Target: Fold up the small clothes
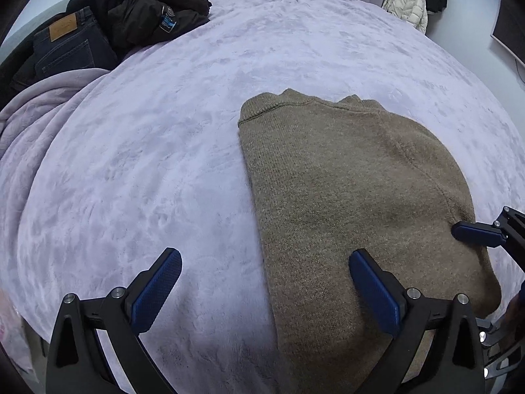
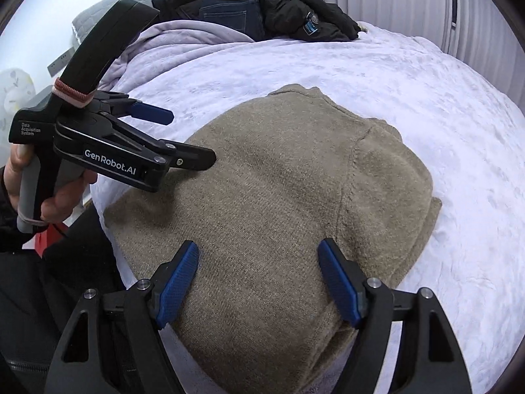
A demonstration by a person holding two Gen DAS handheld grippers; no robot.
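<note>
Tan ribbed knit, the folded sweater [image 1: 344,197] is laid flat on the plush lilac blanket [image 1: 164,147]. Both the left gripper [image 1: 265,287] and right gripper [image 2: 258,282] are held spread above it, gripping nothing. Only the right view shows the person's hand [image 2: 49,193]; jeans [image 2: 229,10] are piled beyond.

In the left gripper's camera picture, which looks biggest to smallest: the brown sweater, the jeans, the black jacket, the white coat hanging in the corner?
1. brown sweater, though it lies nearest the camera
2. black jacket and jeans: too alike to rank
3. white coat, farthest away
</note>
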